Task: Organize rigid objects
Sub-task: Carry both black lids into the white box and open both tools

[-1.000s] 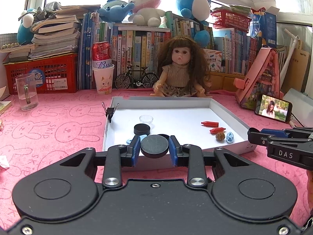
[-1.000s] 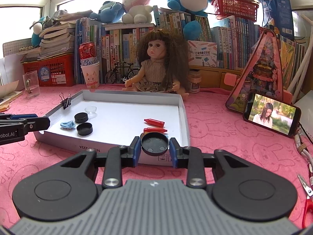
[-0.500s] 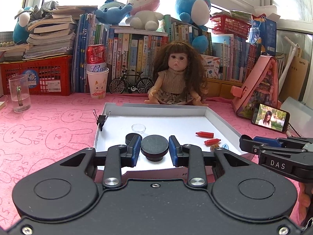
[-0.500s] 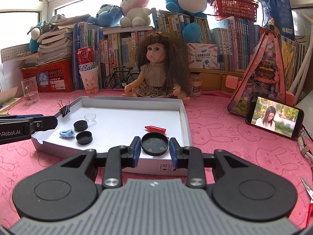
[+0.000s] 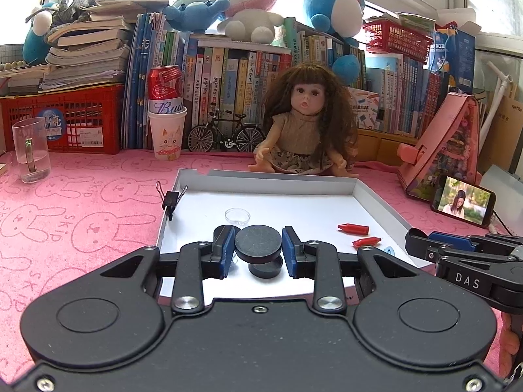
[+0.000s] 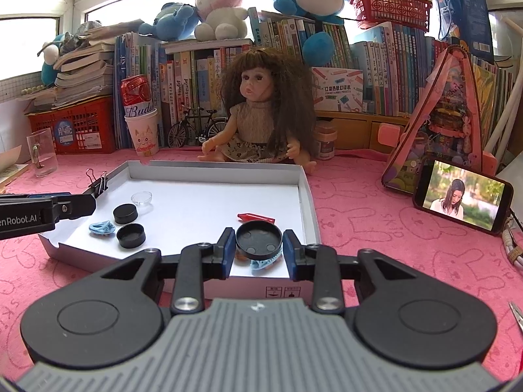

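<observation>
My left gripper [image 5: 258,251] is shut on a black round disc [image 5: 258,241], held above the white tray [image 5: 376,196] near its front left. Under it lie a black cap [image 5: 265,269] and another black disc [image 5: 219,232]. My right gripper [image 6: 259,251] is shut on a black round lid [image 6: 259,240], hollow side up, above the tray's front right corner [image 6: 310,212]. In the tray lie a clear cup [image 6: 142,198], a black disc [image 6: 125,213], a black cap [image 6: 131,235], a blue clip [image 6: 102,228], a second blue clip [image 6: 263,264] and red crayons [image 5: 353,228].
A binder clip [image 5: 170,200] grips the tray's left wall. A doll [image 5: 305,130] sits behind the tray. A phone [image 6: 462,196] and pink house model [image 6: 438,124] stand at right. A glass mug [image 5: 31,150], a cup with a can [image 5: 166,124] and books line the back.
Both grippers have risen and moved forward over the tray, each still holding its black piece. The tray's objects now show lower and closer in both views.
</observation>
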Available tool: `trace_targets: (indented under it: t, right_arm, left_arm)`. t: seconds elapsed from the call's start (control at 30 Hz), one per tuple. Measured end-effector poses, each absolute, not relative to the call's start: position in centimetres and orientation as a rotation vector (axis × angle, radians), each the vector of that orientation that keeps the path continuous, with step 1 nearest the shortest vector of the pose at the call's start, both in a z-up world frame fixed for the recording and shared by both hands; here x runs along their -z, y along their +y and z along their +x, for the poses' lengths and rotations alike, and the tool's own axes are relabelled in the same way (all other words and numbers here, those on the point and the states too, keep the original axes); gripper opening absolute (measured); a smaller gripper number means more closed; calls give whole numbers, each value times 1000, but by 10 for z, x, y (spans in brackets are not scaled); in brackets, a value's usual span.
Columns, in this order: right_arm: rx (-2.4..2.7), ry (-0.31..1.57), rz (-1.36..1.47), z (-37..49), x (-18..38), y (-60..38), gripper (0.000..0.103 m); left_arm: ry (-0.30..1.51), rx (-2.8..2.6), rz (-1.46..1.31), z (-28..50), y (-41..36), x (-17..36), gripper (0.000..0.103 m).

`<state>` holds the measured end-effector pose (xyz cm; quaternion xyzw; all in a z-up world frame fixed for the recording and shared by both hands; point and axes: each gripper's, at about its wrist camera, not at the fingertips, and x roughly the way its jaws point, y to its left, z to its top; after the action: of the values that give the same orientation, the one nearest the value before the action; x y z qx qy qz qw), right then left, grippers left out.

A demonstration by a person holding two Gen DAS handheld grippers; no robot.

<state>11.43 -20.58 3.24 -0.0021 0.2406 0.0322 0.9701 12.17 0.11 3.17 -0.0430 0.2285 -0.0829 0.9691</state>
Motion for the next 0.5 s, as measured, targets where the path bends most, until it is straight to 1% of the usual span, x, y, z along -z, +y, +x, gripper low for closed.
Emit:
trace_targets:
  t: [0.33, 0.5]
  right_arm:
    - [-69, 509, 9, 133, -29, -203, 37]
    - [-109, 539, 22, 157, -34, -206, 37]
  left_arm:
    - [475, 158, -100, 146, 0, -31, 29]
    - [496, 179, -105, 168, 3, -34, 29]
